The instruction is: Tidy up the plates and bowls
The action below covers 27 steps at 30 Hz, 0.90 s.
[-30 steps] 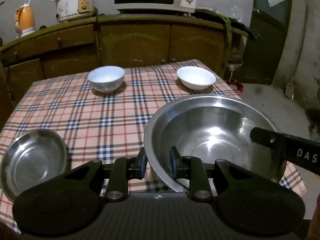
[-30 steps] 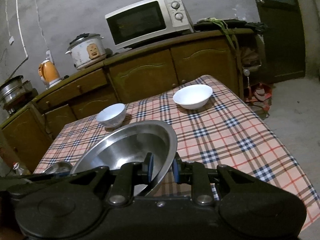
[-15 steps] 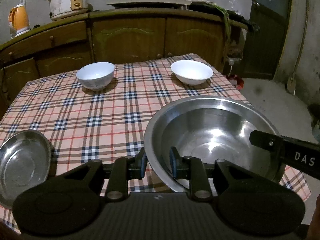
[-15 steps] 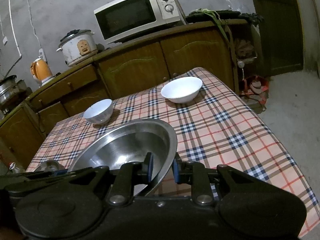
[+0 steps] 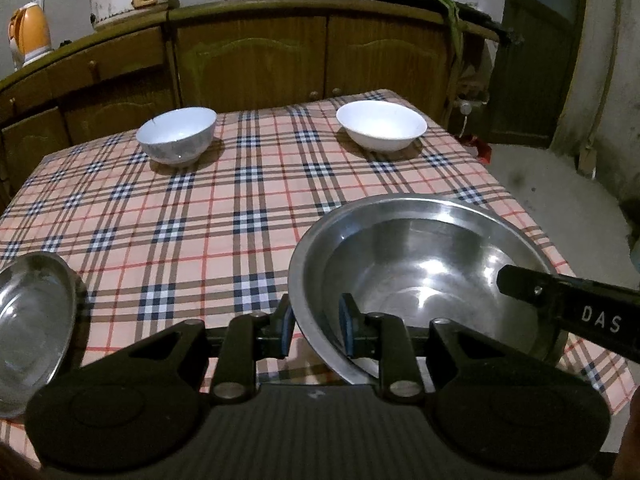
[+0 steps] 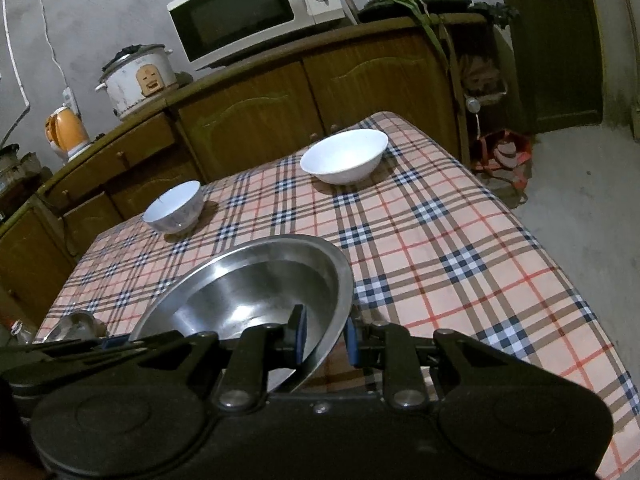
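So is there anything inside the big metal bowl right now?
No, the big metal bowl shows only its bare shiny inside, with a claw clipped on its rim.

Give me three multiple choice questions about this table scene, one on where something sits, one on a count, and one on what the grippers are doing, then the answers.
1. Where is the small steel dish?
A. near left of the table
B. inside a white bowl
C. on the cabinet

2. How many white bowls stand on the cloth?
A. one
B. two
C. four

3. How is the large steel basin held?
A. by neither gripper
B. by one gripper only
C. by both grippers at its rim

Answers: 1 A, it lies at the left edge. 2 B, the deep bowl and the wide bowl. 3 C, the left gripper and the right gripper each straddle the rim.
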Tool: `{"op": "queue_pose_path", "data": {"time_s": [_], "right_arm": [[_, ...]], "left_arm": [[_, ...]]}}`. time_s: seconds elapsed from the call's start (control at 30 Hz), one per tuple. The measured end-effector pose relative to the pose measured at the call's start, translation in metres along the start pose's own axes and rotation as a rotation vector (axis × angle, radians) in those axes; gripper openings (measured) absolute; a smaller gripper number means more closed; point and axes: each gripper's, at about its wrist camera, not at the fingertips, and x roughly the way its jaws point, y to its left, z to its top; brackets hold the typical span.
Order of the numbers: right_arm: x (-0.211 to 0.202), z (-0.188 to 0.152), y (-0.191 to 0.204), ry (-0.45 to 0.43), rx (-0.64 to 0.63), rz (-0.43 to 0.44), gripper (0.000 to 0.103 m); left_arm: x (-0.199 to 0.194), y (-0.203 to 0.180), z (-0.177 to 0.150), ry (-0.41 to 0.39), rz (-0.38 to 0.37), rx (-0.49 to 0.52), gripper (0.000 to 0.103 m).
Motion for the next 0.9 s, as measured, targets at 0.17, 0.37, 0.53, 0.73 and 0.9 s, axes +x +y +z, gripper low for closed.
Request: {"op": "queue_pose_path", "data": {"time_s": [0.17,0.37,0.53,0.73,0.9], "right_arm": [[0.013,-0.001,-0.006,0.016,0.0,-0.004,0.026],[0.031,-0.002,-0.013,0.041,0.003,-0.004,0.026],[0.046,-0.002,-0.018,0.059,0.006,-0.006,0.026],[0.062,0.003,-0.023,0.062,0.011,-0.005,0.026],[0.072,0.007,-0.027,0.059,0.013,-0.002,0.026]], "left_arm": [[0.012,-0.002,-0.001,0.015,0.005,-0.001,0.024],[0.027,-0.003,-0.002,0.034,0.013,0.001,0.025],[0.039,-0.005,-0.002,0.044,0.022,0.002,0.025],[0.051,-0.007,0.001,0.046,0.033,-0.002,0.026],[0.061,-0.009,0.004,0.046,0.043,-0.004,0.025]]}}
